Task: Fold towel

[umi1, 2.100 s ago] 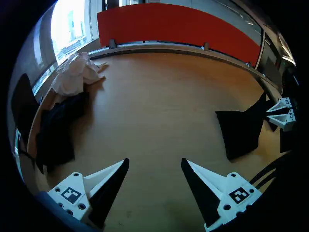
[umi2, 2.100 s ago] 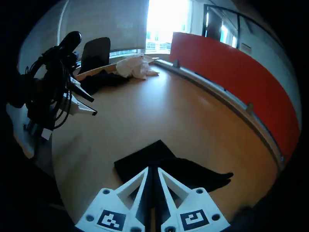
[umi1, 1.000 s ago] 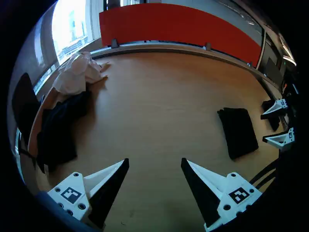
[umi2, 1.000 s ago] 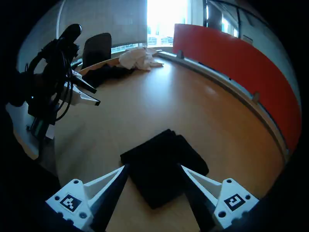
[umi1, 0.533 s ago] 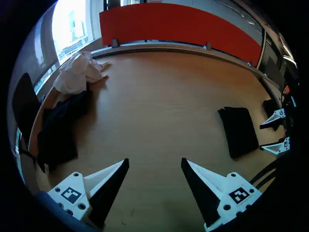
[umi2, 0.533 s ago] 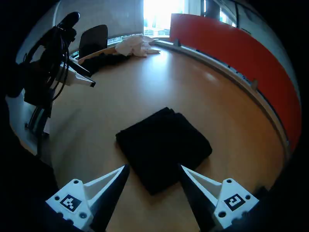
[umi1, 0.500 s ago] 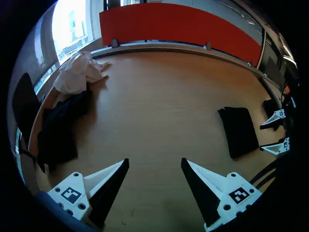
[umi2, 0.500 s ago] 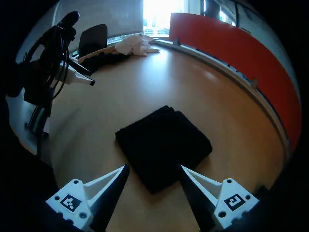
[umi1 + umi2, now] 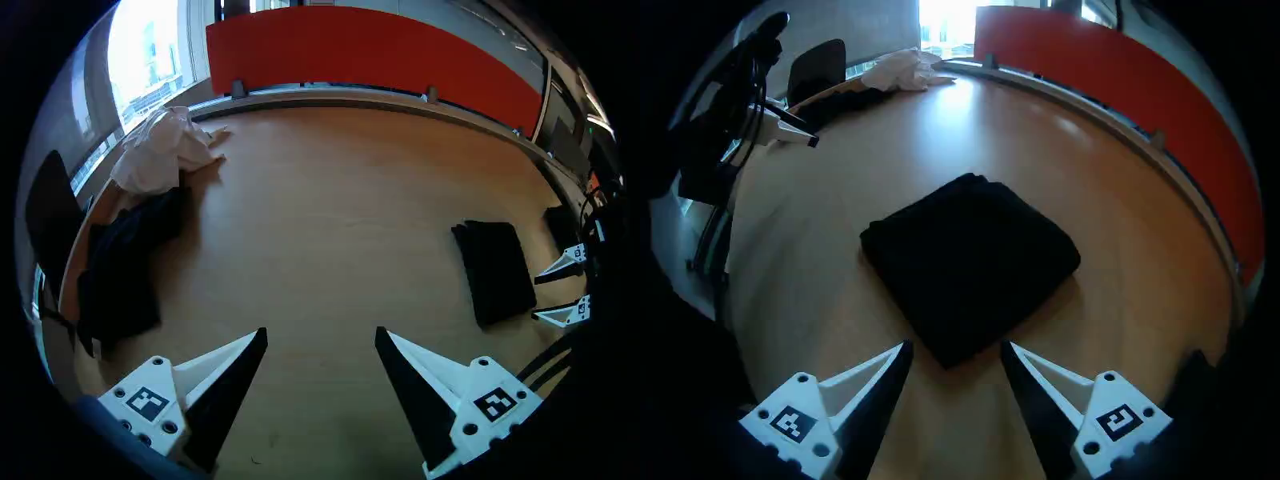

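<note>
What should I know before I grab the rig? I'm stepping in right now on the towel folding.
Left tongs: open, holding nothing, over bare table.
Right tongs: open, holding nothing, just short of the black towel.
Done: the black towel lies folded in a compact rectangle on the table, touched by neither tongs.
Left: probably nothing on it; a white cloth heap and a dark cloth heap lie unfolded at the table's far side.

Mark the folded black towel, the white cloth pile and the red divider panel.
folded black towel [image 9: 972,264], right gripper view, middle of its top.
white cloth pile [image 9: 160,148], left gripper view, middle of the heap.
red divider panel [image 9: 360,48], left gripper view, middle of its face.
</note>
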`<act>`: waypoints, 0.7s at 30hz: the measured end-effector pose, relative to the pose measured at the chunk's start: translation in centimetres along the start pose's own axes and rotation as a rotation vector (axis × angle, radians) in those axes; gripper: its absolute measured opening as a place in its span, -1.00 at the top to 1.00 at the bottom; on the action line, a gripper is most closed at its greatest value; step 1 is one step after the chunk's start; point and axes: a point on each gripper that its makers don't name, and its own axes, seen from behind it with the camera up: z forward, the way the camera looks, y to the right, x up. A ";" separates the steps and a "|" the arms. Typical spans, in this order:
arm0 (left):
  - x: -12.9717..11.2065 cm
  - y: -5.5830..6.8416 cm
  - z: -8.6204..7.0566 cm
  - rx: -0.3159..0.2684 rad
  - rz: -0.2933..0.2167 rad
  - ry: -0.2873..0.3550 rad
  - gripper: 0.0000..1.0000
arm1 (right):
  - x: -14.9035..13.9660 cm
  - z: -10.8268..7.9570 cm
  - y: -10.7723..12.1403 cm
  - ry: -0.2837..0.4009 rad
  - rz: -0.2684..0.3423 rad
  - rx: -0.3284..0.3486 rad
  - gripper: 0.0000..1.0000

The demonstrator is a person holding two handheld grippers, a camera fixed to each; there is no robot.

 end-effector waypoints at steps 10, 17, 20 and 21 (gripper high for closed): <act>0.1 0.1 0.0 -0.003 0.007 0.002 -1.00 | -0.7 0.2 -0.3 -0.014 0.017 0.007 0.20; 0.2 0.1 0.0 -0.005 0.007 0.005 -1.00 | -1.0 0.1 -0.6 -0.018 0.030 0.020 0.49; 0.1 0.1 0.1 -0.004 0.009 0.004 -1.00 | -1.1 0.1 -0.6 -0.018 0.032 0.021 0.59; 0.1 0.2 0.1 -0.005 0.010 0.004 -1.00 | -1.1 0.1 -0.6 -0.018 0.033 0.021 0.65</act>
